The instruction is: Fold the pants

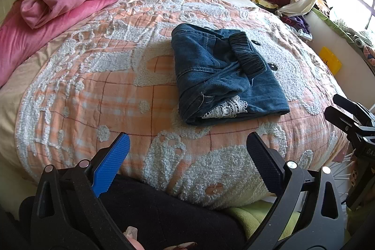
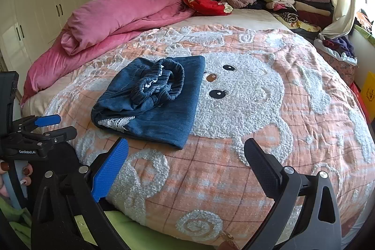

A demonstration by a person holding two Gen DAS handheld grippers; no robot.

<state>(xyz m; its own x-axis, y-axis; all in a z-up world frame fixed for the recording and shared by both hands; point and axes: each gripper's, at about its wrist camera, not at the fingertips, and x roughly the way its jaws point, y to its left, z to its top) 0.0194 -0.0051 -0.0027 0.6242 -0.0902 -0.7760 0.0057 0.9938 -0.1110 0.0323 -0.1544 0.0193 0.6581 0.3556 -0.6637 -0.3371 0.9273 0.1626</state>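
Bedroom; bed under an orange plaid quilt [image 2: 234, 168] with a fleecy animal face. Denim pants [image 2: 150, 100]: compact folded bundle, lace hem showing, just beside that face. Left gripper [image 1: 187, 156] and right gripper [image 2: 186, 156]: fingers spread, empty, short of the bundle. Folding appears complete; waistband somewhat bunched.

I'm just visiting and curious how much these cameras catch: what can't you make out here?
- Jeans: inner folded layers hidden under the top layers in both views, so the legs' neatness is unknown.
- Clothes stack: individual garments too small, partly behind the curtain.
- Person: only fingers show at the right wrist view's edge.
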